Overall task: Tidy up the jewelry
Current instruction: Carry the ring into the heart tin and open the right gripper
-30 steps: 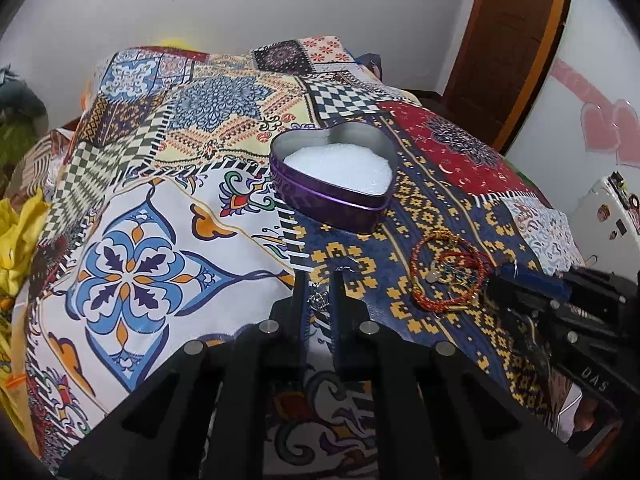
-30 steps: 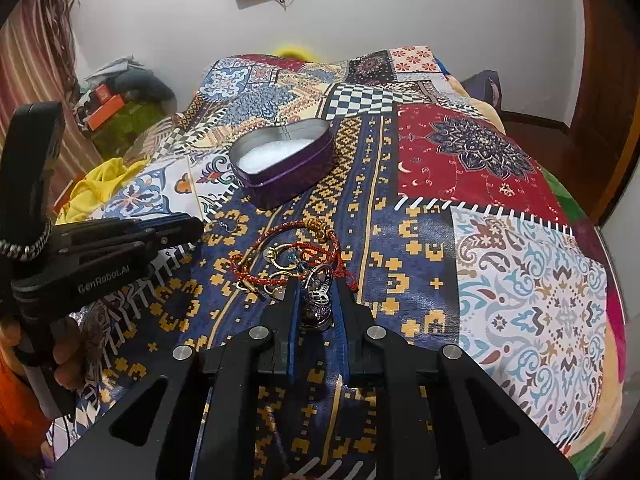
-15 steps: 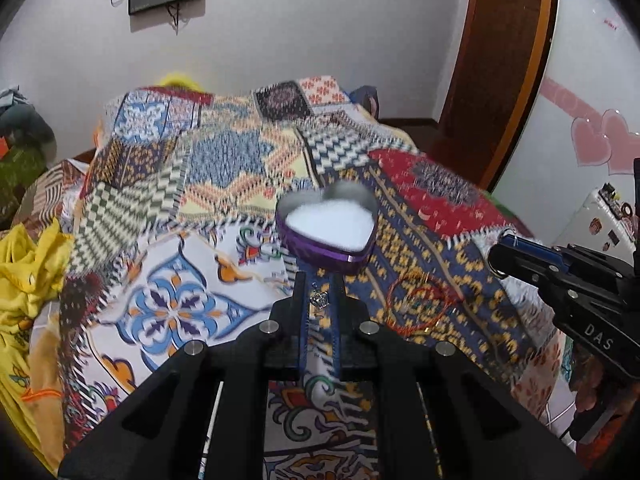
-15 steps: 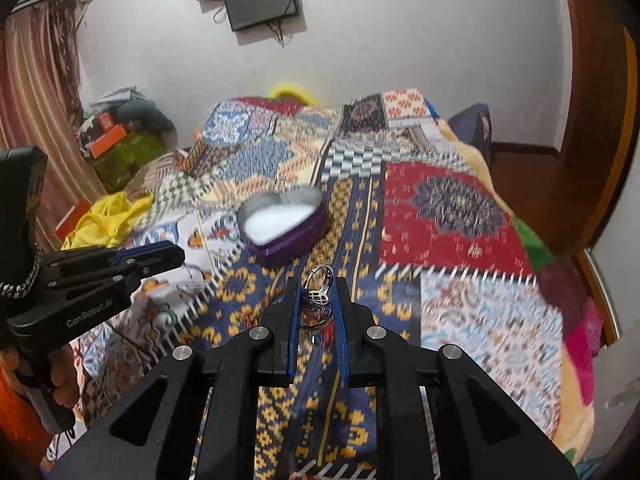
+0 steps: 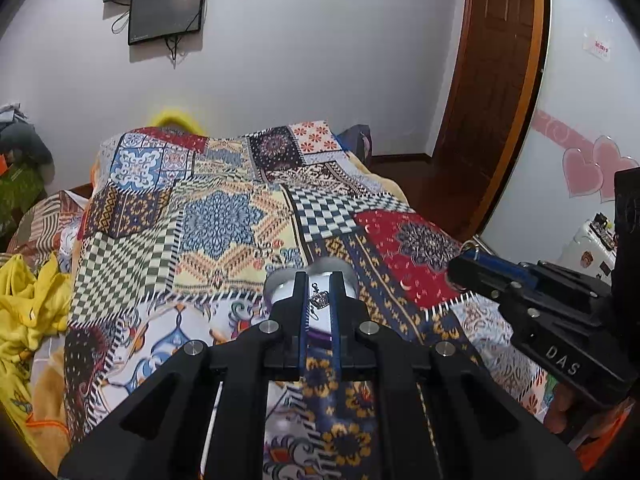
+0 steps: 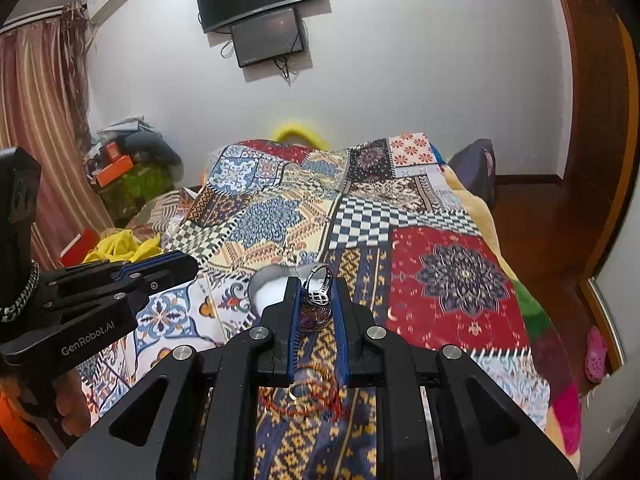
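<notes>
**Carrying two pieces toward the heart tin**

Pinching a silver ring (image 6: 318,294) between its blue pads, the right claw (image 6: 316,300) is pressed nearly together on it and holds it clear of the bed (image 6: 460,276). The left claw (image 5: 320,300) is closed likewise on a small crown charm (image 5: 319,299). Just beyond both sets of tips, partly hidden by them, sits the heart-shaped tin (image 6: 266,286) with its white lining; nothing shows in it yet. Red string bracelets and rings (image 6: 306,398) lie on the quilt below the right claw, unsorted. By my reading the task is early: two pieces lifted, none dropped in, a small heap left.
</notes>
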A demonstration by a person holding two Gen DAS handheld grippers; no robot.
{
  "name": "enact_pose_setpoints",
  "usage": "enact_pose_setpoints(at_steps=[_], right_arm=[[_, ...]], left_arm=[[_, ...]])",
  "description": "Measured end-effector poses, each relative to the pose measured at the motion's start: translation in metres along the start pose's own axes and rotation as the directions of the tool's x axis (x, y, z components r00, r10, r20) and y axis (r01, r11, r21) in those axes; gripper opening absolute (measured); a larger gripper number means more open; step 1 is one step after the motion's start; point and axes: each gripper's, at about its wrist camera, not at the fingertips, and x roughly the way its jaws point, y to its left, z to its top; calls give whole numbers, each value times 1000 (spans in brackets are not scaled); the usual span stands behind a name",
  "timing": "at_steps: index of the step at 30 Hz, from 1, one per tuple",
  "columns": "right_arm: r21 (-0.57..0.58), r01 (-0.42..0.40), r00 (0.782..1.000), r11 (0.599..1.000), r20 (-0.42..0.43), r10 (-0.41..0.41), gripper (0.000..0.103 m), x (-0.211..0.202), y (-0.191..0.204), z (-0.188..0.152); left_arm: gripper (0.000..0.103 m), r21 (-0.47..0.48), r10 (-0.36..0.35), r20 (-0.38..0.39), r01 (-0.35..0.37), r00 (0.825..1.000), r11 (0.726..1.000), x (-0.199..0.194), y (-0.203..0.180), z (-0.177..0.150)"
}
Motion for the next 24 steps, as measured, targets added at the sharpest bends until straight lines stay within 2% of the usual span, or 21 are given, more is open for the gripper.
enact_pose_setpoints(at_steps=[10, 18, 24], right_arm=[[-4, -27, 999, 1000, -31, 27, 14, 34, -2, 10], [-31, -49, 994, 998, -103, 46, 14, 64, -2, 7], [-56, -92, 979, 994, -187, 80, 14, 90, -2, 3]], left_arm=[[8, -14, -5, -1, 5, 1000, 1000, 24, 8, 14], [8, -23, -7, -67, 5, 998, 1000, 58, 17, 10], [8, -38, -32, -122, 27, 992, 999, 81, 24, 5]])
